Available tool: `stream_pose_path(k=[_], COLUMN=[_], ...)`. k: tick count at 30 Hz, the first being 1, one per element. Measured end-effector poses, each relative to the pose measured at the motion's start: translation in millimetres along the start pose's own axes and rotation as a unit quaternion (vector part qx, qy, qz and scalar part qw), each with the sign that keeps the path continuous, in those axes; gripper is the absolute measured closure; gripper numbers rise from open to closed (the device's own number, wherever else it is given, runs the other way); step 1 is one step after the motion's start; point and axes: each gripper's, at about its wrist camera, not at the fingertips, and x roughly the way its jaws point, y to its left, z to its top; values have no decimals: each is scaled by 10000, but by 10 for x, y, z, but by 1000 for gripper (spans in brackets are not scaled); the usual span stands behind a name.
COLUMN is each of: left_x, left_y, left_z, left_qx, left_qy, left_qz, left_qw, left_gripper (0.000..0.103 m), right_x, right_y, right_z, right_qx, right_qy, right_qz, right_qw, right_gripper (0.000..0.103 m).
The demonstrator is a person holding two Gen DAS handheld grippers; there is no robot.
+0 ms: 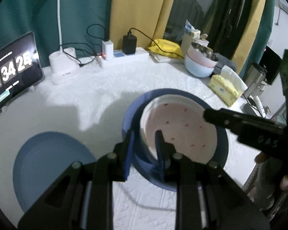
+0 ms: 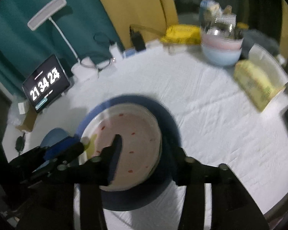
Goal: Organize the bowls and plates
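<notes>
A white bowl with a pink, red-speckled inside (image 1: 180,126) sits on a dark blue plate (image 1: 222,147) on the white tablecloth. My left gripper (image 1: 144,145) stands with one finger outside and one inside the bowl's near rim, seemingly gripping it. A light blue plate (image 1: 48,164) lies to the left. In the right wrist view my right gripper (image 2: 142,155) straddles the same bowl (image 2: 136,140) on the dark plate (image 2: 169,126), left finger (image 2: 116,147) inside, right finger outside. The left gripper (image 2: 67,149) shows at the bowl's left edge.
Stacked pink and light blue bowls (image 1: 200,61) holding a jar stand at the back right, beside a yellow tissue pack (image 1: 223,90). A tablet clock (image 1: 11,71), lamp base (image 1: 62,67), power strip (image 1: 124,57) and chargers line the back edge.
</notes>
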Motion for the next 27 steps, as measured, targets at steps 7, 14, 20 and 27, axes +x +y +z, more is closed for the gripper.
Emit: stream_pose_path(k=[7, 14, 20, 27], left_x=[26, 222, 268, 316], left_y=[156, 222, 170, 176], left_z=[-17, -101, -99, -81], left_qx=[-242, -363, -270, -126], left_qy=[3, 249, 269, 164], left_qz=[300, 477, 572, 566], left_qw=[9993, 9979, 9976, 9982], left_gripper=[73, 69, 69, 69], right_x=[-144, 117, 252, 332], right_y=[-160, -376, -452, -489], right_z=[34, -69, -117, -137], right_qx=[-187, -86, -58, 34], right_qy=[-259, -22, 96, 21], right_qz=[-372, -384, -301, -98], right_qw=[9988, 9992, 9995, 9999], right_gripper=[54, 54, 60, 66])
